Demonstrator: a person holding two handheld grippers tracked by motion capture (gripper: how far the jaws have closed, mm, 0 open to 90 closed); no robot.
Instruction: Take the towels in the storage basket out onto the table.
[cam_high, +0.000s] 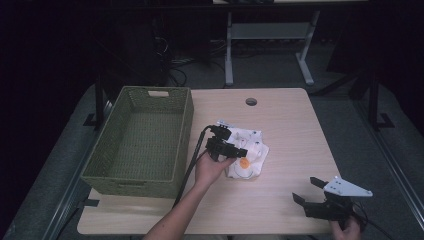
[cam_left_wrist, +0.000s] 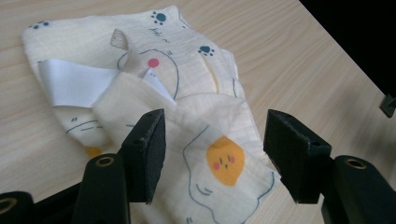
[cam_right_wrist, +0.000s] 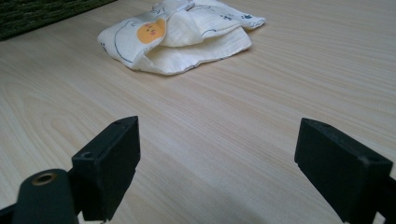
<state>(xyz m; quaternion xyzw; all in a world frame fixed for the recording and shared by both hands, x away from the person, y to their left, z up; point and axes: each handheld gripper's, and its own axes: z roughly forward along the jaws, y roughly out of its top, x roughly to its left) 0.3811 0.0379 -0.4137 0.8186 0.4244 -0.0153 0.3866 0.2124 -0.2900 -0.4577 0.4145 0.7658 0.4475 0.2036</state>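
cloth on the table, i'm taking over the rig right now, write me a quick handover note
Left gripper: open, fingers straddling the folded cloth at its egg-print corner, not closed on it.
Right gripper: open, holding nothing, over bare table near the front right corner, well clear of the cloth.
Cloth lies mid-table, just right of the green woven basket.
Done: cloth looks roughly folded.
Left: probably close on the cloth and move it to the basket.

High view looks forward and down over the whole table (cam_high: 290, 115). Both gripper views sit low and close, sharing the printed cloth (cam_left_wrist: 205, 116) (cam_right_wrist: 187, 35) near the centre.
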